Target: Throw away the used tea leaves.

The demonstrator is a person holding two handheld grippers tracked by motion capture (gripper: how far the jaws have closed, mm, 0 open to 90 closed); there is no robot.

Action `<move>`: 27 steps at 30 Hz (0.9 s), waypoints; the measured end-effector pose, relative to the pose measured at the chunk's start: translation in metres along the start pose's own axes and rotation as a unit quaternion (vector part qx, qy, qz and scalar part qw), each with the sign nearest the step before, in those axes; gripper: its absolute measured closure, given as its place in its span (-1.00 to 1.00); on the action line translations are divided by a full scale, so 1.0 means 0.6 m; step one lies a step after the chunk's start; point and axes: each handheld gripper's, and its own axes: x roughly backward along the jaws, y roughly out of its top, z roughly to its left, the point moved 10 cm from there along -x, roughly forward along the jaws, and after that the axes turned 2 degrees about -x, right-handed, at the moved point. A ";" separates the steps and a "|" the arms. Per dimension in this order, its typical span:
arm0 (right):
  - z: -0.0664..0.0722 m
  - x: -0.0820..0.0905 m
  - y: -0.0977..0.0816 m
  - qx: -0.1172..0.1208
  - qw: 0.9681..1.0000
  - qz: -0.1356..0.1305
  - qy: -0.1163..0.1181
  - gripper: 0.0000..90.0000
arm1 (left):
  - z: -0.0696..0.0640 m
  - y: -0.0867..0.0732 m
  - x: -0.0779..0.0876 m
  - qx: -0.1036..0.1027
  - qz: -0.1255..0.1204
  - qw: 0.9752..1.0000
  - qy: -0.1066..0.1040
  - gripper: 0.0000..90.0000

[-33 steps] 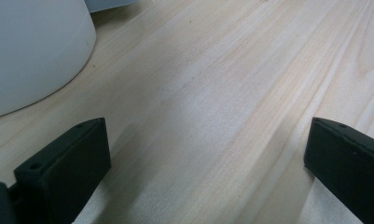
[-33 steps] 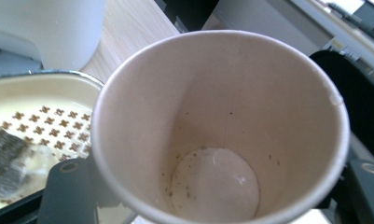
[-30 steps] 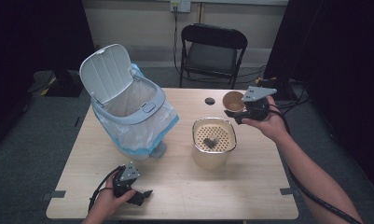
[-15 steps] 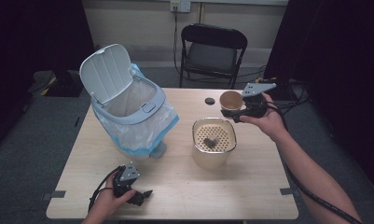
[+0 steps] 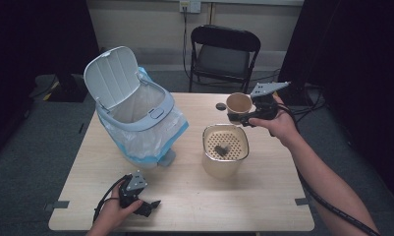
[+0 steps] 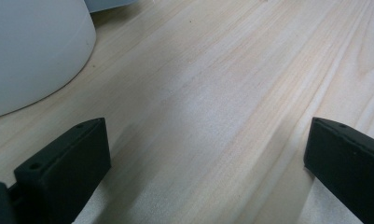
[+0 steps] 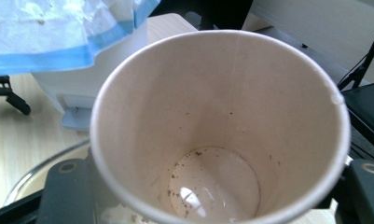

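A tan paper cup (image 5: 239, 104) hangs in the air at the table's far right, just beyond a beige container (image 5: 223, 169). My right gripper (image 5: 241, 118) is shut on the cup low on its wall. In the right gripper view the cup (image 7: 222, 102) faces me open, empty but for dark specks and a wet film on its bottom. My right gripper (image 7: 212, 191) has a jaw on either side of it. A perforated insert in the beige container holds a dark lump (image 5: 220, 149). My left gripper (image 5: 150, 205) rests open on the table's near left; its jaws (image 6: 208, 154) stand wide over bare wood.
A white bin (image 5: 135, 118) with a raised lid and a blue-edged plastic liner stands at the back left. A small black cap (image 5: 220, 106) lies beside the cup. A black chair (image 5: 224, 54) stands behind the table. A pale rounded wall (image 6: 31, 51) is close to the left gripper.
My right hand has carried the cup slightly to the left, still gripped. The left gripper has stayed where it was.
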 end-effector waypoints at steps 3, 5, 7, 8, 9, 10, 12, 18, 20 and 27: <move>0.004 -0.001 0.007 -0.006 1.000 -0.003 0.007 -0.40 | 0.000 0.000 0.000 0.000 0.000 1.000 0.000 -1.00; 0.006 -0.004 0.011 -0.008 1.000 0.001 0.009 -0.40 | 0.000 -0.001 0.001 -0.001 0.003 1.000 -0.001 -1.00; 0.009 -0.006 0.014 -0.008 1.000 0.005 0.013 -0.40 | 0.000 -0.001 0.001 -0.001 0.003 1.000 -0.001 -1.00; 0.011 -0.007 0.016 -0.008 1.000 0.006 0.015 -0.40 | 0.000 -0.001 0.001 -0.001 0.003 1.000 -0.001 -1.00; 0.013 -0.008 0.019 -0.006 1.000 0.008 0.017 -0.40 | 0.000 -0.001 0.001 -0.001 0.003 1.000 -0.001 -1.00; 0.015 -0.009 0.021 -0.005 1.000 0.010 0.018 -0.40 | 0.000 -0.001 0.002 -0.002 0.006 1.000 -0.001 -1.00; 0.019 -0.012 0.027 0.000 1.000 0.011 0.021 -0.40 | 0.001 -0.002 0.002 -0.002 0.008 1.000 0.000 -1.00; 0.032 -0.015 0.052 0.006 0.999 0.010 0.033 -0.40 | 0.000 -0.001 0.002 -0.002 0.006 1.000 -0.002 -1.00; 0.036 -0.017 0.063 0.007 0.999 0.007 0.036 -0.40 | 0.000 -0.001 0.001 -0.001 0.004 1.000 -0.003 -1.00; 0.049 -0.027 0.085 0.010 0.999 0.014 0.049 -0.40 | 0.000 -0.001 0.002 -0.002 0.006 1.000 -0.001 -1.00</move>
